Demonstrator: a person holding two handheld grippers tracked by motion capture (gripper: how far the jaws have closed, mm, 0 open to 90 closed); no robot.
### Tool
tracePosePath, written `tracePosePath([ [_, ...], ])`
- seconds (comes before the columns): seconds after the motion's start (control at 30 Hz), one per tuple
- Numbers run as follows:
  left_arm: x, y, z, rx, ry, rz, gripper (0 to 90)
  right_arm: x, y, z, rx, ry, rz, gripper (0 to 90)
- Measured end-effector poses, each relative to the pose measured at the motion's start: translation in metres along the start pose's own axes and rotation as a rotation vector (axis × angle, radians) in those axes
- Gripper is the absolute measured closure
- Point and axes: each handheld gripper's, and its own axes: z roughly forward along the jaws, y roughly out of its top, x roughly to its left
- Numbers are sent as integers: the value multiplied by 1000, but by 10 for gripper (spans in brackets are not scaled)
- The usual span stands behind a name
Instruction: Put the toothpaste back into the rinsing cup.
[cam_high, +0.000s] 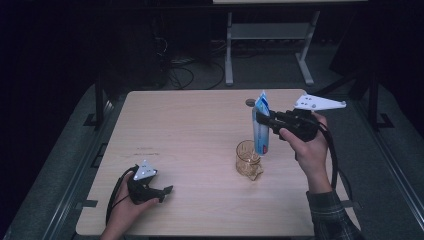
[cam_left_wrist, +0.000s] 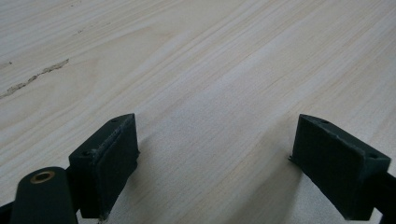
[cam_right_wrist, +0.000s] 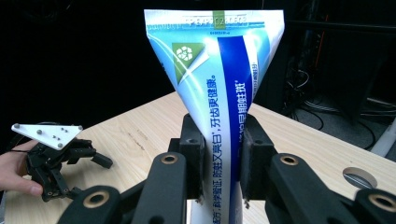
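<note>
Standing on the pale wooden bench (cam_high: 200, 150), right of centre, is a small amber glass jar (cam_high: 247, 158); its contents cannot be determined from the high view. Directly above and just behind the jar's rim hangs a blue-and-white toothpaste tube (cam_high: 261, 126), held upright with its flat crimped end uppermost and its lower end at about the level of the jar's mouth; whether the tube touches the jar cannot be told.

The right tool (cam_high: 266, 121) has its black jaws closed on the tube's middle, as the right gripper view confirms, where both pads press against the tube (cam_right_wrist: 223, 102). The person's right hand (cam_high: 311, 149) carries this tool, a plaid sleeve (cam_high: 332, 216) showing at the wrist.

Labelling on the tube: vertical white Chinese characters on a dark blue band, a green square bearing a white circular emblem, and a faint printed code along the crimp, not legible.

The left tool (cam_high: 166, 192) rests low on the near left part of the bench, held in the left hand (cam_high: 123, 212). Its jaws stand wide apart with nothing between them. A round hole (cam_high: 250, 102) sits in the bench's far edge.
</note>
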Motion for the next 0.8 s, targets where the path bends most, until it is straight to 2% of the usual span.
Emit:
tracePosePath([
  [0.5, 0, 0, 0, 0, 0, 0, 132, 3, -6, 15, 13, 12, -4, 741],
  [0.8, 0, 0, 0, -1, 1, 0, 132, -1, -13, 24, 35, -1, 2, 740],
])
